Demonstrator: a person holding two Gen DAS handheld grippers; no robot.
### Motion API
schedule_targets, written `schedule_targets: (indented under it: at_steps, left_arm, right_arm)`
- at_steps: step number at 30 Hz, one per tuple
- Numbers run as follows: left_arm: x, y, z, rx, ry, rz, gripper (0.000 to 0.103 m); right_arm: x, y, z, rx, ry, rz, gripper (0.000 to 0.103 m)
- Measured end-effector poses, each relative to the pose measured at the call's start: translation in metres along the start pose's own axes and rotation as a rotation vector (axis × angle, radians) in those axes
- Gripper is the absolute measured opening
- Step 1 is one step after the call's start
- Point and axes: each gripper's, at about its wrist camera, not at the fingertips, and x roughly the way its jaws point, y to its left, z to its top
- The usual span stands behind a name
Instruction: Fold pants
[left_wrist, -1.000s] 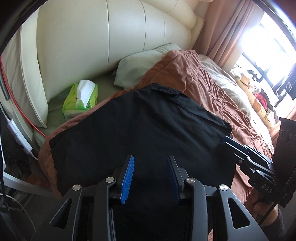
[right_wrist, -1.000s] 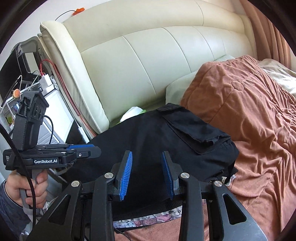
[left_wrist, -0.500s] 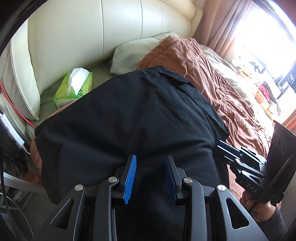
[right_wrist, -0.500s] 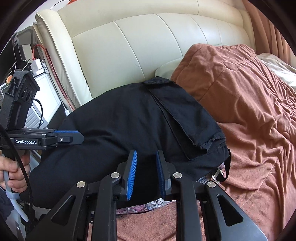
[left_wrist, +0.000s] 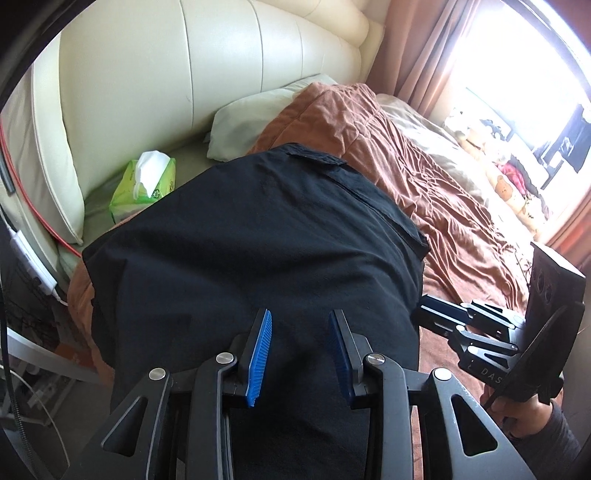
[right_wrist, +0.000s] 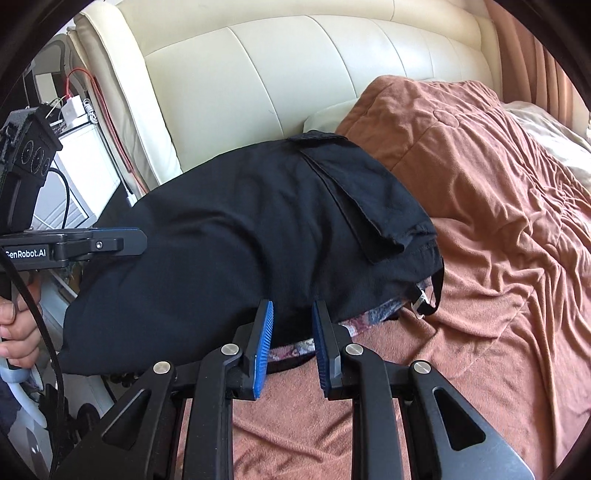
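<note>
Black pants (left_wrist: 258, 240) lie folded in a bundle on a brown blanket (left_wrist: 461, 240), pocket flap at the far end. My left gripper (left_wrist: 301, 314) hovers over the near part of the pants, jaws apart, blue pads clear of the cloth. My right gripper (right_wrist: 293, 303) is at the near edge of the pants (right_wrist: 258, 221), where a patterned waistband lining (right_wrist: 369, 317) shows. Its jaws stand narrow but apart, the edge lying between them, unpinched. The left gripper (right_wrist: 136, 240) appears at the pants' left side, and the right gripper (left_wrist: 428, 314) at their right side.
A cream padded headboard (left_wrist: 221, 55) rises behind the bed. A green tissue pack (left_wrist: 147, 181) and a pale pillow (left_wrist: 251, 122) lie beyond the pants. A white cabinet with red cables (right_wrist: 85, 177) stands left of the bed. Curtains and a bright window (left_wrist: 517, 74) are far right.
Both grippers have moved in closer over the pants. The right gripper's jaws have narrowed and it has sunk toward the near edge with the patterned lining. The pants lie as before.
</note>
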Motion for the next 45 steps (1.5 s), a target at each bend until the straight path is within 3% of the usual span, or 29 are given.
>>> schedule_targets:
  at_steps: [6,8,9,11,12,13,19,22,31,45]
  left_arm:
    - [-0.025,-0.017,-0.007,0.029,-0.028,-0.006,0.035]
    - [-0.033,-0.023,-0.008,0.042,-0.039,0.002,0.039]
    - [-0.037,-0.027,-0.009,0.045,-0.043,0.003,0.045]
    - [-0.045,-0.033,-0.013,0.054,-0.056,0.007,0.056]
    - [-0.049,-0.037,-0.015,0.063,-0.064,0.012,0.062]
    - [-0.053,-0.042,-0.017,0.076,-0.072,0.018,0.068]
    - [-0.081,-0.065,-0.029,0.117,-0.136,0.012,0.096]
    - [-0.095,-0.076,-0.034,0.133,-0.164,0.018,0.101]
    - [-0.137,-0.116,-0.055,0.202,-0.226,0.029,0.102]
    - [-0.196,-0.160,-0.101,0.248,-0.293,-0.033,0.102]
  right_arm:
    - [-0.043,-0.002,-0.002,0.031,-0.005,-0.025,0.020]
    - [-0.057,0.000,-0.004,0.037,0.004,-0.042,0.020]
    - [-0.064,0.001,-0.005,0.035,0.006,-0.051,0.022]
    - [-0.080,0.003,-0.006,0.031,0.003,-0.079,0.042]
    - [-0.089,0.004,-0.007,0.033,-0.007,-0.093,0.061]
    - [-0.097,0.007,-0.009,0.034,-0.019,-0.099,0.073]
    - [-0.147,0.013,-0.019,0.050,-0.045,-0.133,0.092]
    - [-0.172,0.017,-0.026,0.052,-0.061,-0.155,0.103]
    - [-0.255,0.032,-0.056,0.076,-0.120,-0.206,0.103]
    - [-0.365,0.063,-0.114,0.115,-0.196,-0.265,0.103]
